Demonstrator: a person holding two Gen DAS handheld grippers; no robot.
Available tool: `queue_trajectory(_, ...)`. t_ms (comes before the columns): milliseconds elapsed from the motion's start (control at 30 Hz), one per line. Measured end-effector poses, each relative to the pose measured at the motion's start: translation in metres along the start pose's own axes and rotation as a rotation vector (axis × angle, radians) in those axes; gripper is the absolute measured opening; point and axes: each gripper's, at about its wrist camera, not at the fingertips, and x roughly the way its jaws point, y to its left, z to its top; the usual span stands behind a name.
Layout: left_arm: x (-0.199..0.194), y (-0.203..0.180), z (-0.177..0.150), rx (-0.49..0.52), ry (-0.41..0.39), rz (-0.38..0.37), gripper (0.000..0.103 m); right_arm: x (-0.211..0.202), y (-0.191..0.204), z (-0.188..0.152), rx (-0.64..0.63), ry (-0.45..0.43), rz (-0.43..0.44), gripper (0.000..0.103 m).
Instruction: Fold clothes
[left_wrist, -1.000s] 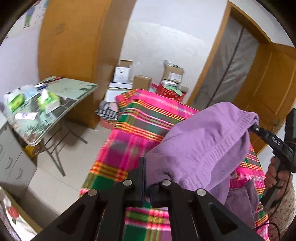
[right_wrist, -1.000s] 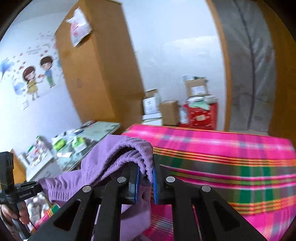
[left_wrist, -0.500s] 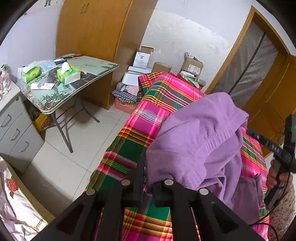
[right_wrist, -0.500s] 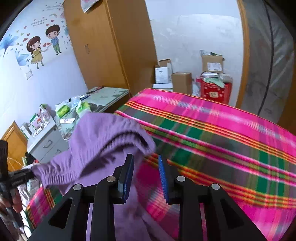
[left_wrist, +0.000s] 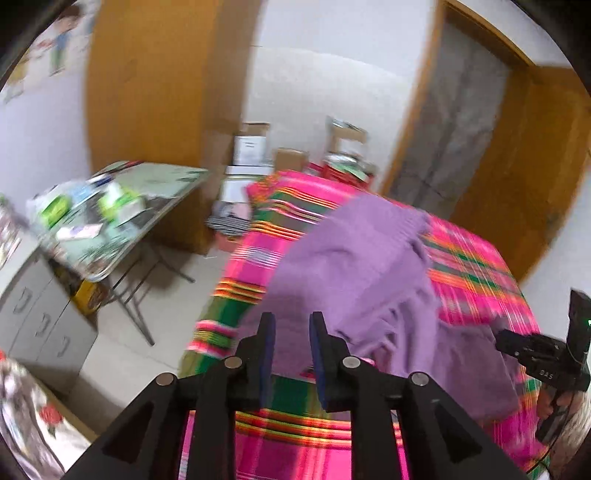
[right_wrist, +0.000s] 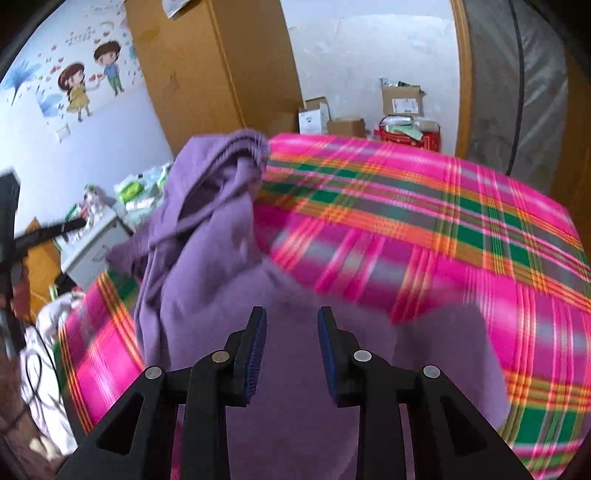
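A purple knit garment (left_wrist: 354, 266) lies crumpled and blurred over the pink and green plaid bed cover (left_wrist: 472, 280), held by neither gripper. My left gripper (left_wrist: 291, 325) is open just short of its near edge, with nothing between the blue pads. In the right wrist view the garment (right_wrist: 207, 240) rises in a bunched heap at left, its elastic band on top, and spreads flat under my right gripper (right_wrist: 291, 321), which is open and empty above it. The bed cover (right_wrist: 443, 229) stretches away to the right. Each gripper shows at the edge of the other's view.
A folding table (left_wrist: 122, 206) with tissue packs stands left of the bed, and grey drawers (left_wrist: 40, 321) stand nearer. Cardboard boxes (left_wrist: 251, 147) are stacked by the far wall next to a wooden wardrobe (left_wrist: 147, 92). A wooden door (left_wrist: 517, 166) is at right.
The right gripper opened first and let the garment go, then the left opened too. The garment has dropped from between them onto the bed.
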Motion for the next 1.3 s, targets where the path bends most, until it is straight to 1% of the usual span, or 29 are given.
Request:
queue_trajectory(33, 0.007, -0.010, 0.002, 0.034, 0.015, -0.013, 0.024, -0.002, 0.004, -0.006, -0.014, 0.006, 0.009, 0.030)
queue_trajectory(100, 0.020, -0.024, 0.004, 0.073, 0.042, -0.026, 0.025, -0.003, 0.010, -0.015, -0.030, 0.015, 0.028, 0.030)
queue_trajectory(167, 0.039, -0.039, 0.006, 0.116, 0.088, -0.052, 0.026, -0.004, 0.015, -0.022, -0.041, 0.025, 0.046, 0.030)
queue_trajectory(200, 0.048, -0.046, 0.005, 0.144, 0.106, -0.048, 0.027, -0.004, 0.018, -0.025, -0.044, 0.032, 0.053, 0.030)
queue_trajectory(267, 0.060, -0.061, 0.004, 0.197, 0.113, -0.033, 0.027, -0.003, 0.027, -0.030, -0.069, 0.049, 0.065, 0.031)
queue_trajectory(367, 0.078, -0.079, 0.006, 0.255, 0.129, -0.008, 0.027, -0.003, 0.041, -0.040, -0.123, 0.063, 0.087, 0.036)
queue_trajectory(533, 0.108, -0.100, 0.009, 0.349, 0.187, 0.054, 0.027, 0.003, 0.058, -0.048, -0.201, 0.089, 0.106, 0.037)
queue_trajectory(567, 0.113, -0.102, 0.010, 0.357, 0.202, 0.070, 0.027, 0.005, 0.061, -0.050, -0.219, 0.094, 0.095, 0.037)
queue_trajectory(633, 0.124, -0.102, 0.011, 0.355, 0.232, 0.099, 0.027, 0.010, 0.065, -0.052, -0.253, 0.105, 0.075, 0.037)
queue_trajectory(800, 0.129, -0.100, 0.017, 0.335, 0.246, 0.101, 0.027, 0.017, 0.067, -0.056, -0.289, 0.114, 0.047, 0.037)
queue_trajectory(867, 0.128, -0.098, 0.021, 0.315, 0.245, 0.092, 0.027, 0.017, 0.064, -0.056, -0.278, 0.110, 0.050, 0.034)
queue_trajectory(900, 0.127, -0.095, 0.023, 0.302, 0.244, 0.087, 0.027, 0.017, 0.063, -0.056, -0.272, 0.105, 0.050, 0.028)
queue_trajectory(933, 0.127, -0.093, 0.025, 0.289, 0.243, 0.081, 0.024, 0.016, 0.061, -0.056, -0.266, 0.101, 0.050, 0.018)
queue_trajectory(1000, 0.126, -0.086, 0.030, 0.249, 0.250, 0.052, 0.015, 0.015, 0.057, -0.054, -0.247, 0.093, 0.063, 0.009)
queue_trajectory(1033, 0.126, -0.083, 0.033, 0.230, 0.252, 0.038, 0.007, 0.013, 0.055, -0.053, -0.235, 0.085, 0.075, 0.007)
queue_trajectory(1133, 0.125, -0.073, 0.038, 0.183, 0.259, 0.024, 0.003, 0.004, 0.047, -0.048, -0.190, 0.051, 0.092, 0.004)
queue_trajectory(1300, 0.116, -0.064, 0.050, 0.110, 0.232, -0.034, 0.003, -0.013, 0.031, -0.041, -0.109, -0.012, 0.098, 0.003)
